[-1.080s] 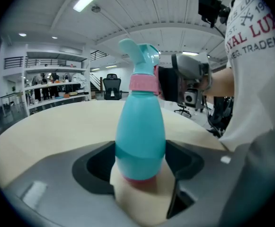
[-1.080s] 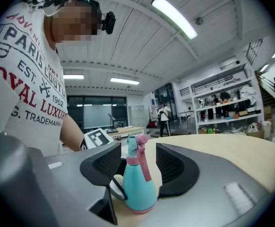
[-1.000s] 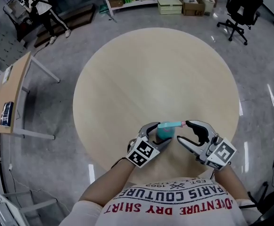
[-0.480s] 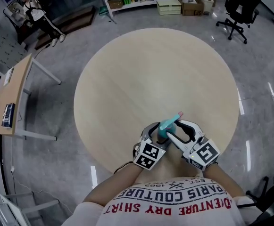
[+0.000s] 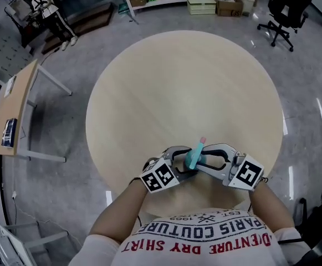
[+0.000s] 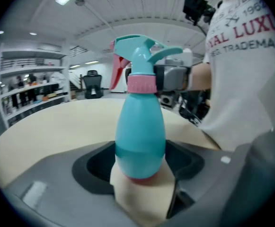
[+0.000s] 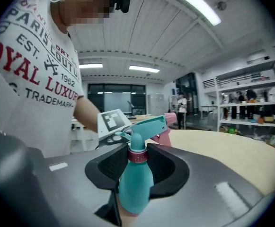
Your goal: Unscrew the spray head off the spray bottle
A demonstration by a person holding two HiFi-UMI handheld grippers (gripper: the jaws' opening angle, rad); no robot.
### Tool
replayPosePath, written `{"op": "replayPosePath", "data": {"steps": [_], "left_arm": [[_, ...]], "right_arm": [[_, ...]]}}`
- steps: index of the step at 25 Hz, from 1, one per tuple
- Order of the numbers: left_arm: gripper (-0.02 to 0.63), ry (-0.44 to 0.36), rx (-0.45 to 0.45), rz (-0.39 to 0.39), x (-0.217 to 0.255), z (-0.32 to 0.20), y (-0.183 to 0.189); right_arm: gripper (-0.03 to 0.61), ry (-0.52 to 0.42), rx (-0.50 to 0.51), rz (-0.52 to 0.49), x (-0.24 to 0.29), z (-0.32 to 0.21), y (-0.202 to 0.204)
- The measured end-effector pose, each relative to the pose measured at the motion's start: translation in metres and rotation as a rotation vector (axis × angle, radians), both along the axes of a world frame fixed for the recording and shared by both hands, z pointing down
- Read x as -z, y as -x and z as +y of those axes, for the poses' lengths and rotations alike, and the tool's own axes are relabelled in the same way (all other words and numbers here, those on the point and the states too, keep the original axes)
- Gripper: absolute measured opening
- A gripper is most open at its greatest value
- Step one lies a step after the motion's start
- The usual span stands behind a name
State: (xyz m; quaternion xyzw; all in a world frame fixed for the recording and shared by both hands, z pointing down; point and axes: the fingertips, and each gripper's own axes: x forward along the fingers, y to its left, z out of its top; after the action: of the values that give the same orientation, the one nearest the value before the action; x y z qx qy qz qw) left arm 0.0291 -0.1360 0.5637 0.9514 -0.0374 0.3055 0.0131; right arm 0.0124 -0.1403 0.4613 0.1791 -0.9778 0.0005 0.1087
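Between the closing right tongs (image 7: pixel 136 167), the pink collar (image 7: pixel 137 156) should be caught squarely while the bottle (image 6: pixel 140 126) is held clamped by the left tongs (image 6: pixel 139 161).

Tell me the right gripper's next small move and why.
Probably finish closing the right gripper on the pink collar. Its jaws are closing with the spray bottle between them at collar height, while the left gripper clamps the bottle's base, so a firm hold should come before any twist.
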Motion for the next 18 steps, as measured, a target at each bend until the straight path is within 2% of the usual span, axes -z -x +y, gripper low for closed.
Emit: {"op": "replayPosePath", "data": {"steps": [2,4,6,10,14,16,18], "left_arm": [[0.324,-0.001,-0.117,-0.026,-0.001,0.001,0.005],[0.325,0.004,-0.148,-0.037,-0.001,-0.001,0.007],[0.325,0.009,-0.137,-0.023,0.000,-0.001,0.006],[0.324,0.009,-0.097,0.009,0.001,-0.003,0.007],[0.325,0.003,-0.026,0.019,-0.006,-0.009,-0.002],[0.325,-0.002,0.017,0.018,-0.012,-0.012,-0.017],[0.325,-0.005,0.050,0.019,-0.008,-0.013,-0.015]], "right_arm": [[0.126,0.026,0.089,0.056,-0.004,0.001,0.003],[0.126,0.039,0.117,0.063,-0.005,-0.002,0.006],[0.127,0.051,0.122,0.025,-0.002,-0.003,0.006],[0.126,0.124,0.079,-0.117,0.019,-0.002,0.007],[0.126,0.046,0.054,-0.247,0.060,-0.006,-0.008],[0.126,0.014,0.034,-0.291,0.087,-0.006,-0.030],[0.126,-0.016,-0.004,-0.317,0.121,-0.002,-0.038]]}}
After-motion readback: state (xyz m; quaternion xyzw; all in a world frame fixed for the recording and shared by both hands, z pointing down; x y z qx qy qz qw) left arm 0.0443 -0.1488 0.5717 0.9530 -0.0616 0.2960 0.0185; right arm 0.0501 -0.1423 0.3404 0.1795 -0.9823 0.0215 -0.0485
